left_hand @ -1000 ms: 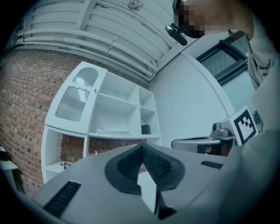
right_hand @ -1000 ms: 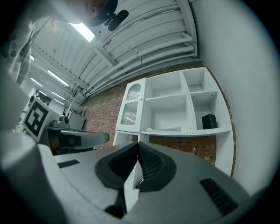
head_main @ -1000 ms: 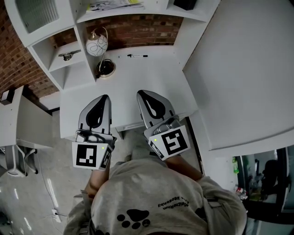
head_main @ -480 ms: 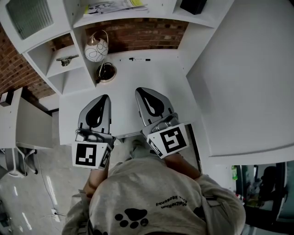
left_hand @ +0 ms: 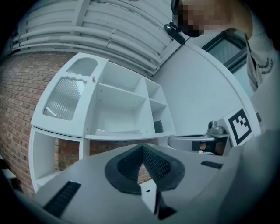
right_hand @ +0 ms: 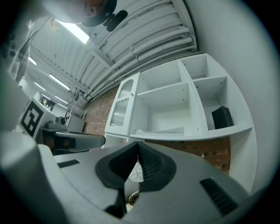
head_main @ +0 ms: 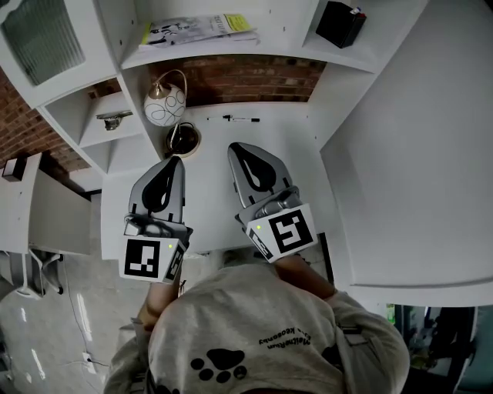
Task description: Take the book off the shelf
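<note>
Above the desk [head_main: 286, 158], left tool [head_main: 176, 162] and right tool [head_main: 233, 148] clenched empty, book [head_main: 200, 29] print unreadable.

Left gripper [left_hand: 142, 148] jaws closed, empty; book [left_hand: 116, 131] lies flat on white shelf [left_hand: 124, 137] ahead; brick wall [left_hand: 17, 113] behind.

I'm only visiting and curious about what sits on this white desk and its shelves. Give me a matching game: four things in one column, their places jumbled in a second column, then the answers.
Things:
1. book
2. black box
3. lamp
4. pen

Places:
A. standing on the desk, at its left, next to an upright panel
B. lying flat on the wide shelf
C. lying on the desk close to the brick wall
D. in the narrower compartment to the right of the book

Pairs: 1-B, 2-D, 3-A, 4-C
</note>
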Motion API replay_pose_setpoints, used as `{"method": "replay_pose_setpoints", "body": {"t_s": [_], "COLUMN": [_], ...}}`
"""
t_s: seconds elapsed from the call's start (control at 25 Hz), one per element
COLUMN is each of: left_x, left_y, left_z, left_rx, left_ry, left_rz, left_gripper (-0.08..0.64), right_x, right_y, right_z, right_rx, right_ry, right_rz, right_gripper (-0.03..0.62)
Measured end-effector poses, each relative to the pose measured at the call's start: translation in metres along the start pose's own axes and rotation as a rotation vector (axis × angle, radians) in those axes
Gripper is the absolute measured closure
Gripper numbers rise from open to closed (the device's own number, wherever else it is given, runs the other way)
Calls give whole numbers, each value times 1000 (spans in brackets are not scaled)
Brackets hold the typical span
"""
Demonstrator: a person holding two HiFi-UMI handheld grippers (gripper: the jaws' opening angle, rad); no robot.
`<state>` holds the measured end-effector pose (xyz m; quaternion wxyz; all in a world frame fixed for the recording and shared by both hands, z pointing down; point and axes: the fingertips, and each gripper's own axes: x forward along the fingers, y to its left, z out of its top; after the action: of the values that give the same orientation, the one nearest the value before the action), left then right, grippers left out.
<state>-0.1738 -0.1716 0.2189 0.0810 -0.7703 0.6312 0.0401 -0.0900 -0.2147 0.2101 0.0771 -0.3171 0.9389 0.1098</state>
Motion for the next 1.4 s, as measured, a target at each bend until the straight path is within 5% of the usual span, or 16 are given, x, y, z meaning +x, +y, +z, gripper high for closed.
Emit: {"method": "replay_pose_setpoints", "body": {"t_s": [0.56, 1.08, 1.4], "left_x": [49, 74, 96], "left_y": [17, 38, 57], "left_z": [13, 44, 54], "left_rx": [93, 358, 540], "left_ry": [-40, -34, -13], "left_rz": [48, 27, 4], "left_gripper": [554, 554, 554], "right_x": [38, 58, 79], "right_y": [-39, -49, -53], "right_z": [6, 21, 27], "right_rx": [-108, -239, -421], "right_ry": [-44, -30, 34], "right_rz": [86, 99, 128], "right_gripper": [575, 575, 574]}}
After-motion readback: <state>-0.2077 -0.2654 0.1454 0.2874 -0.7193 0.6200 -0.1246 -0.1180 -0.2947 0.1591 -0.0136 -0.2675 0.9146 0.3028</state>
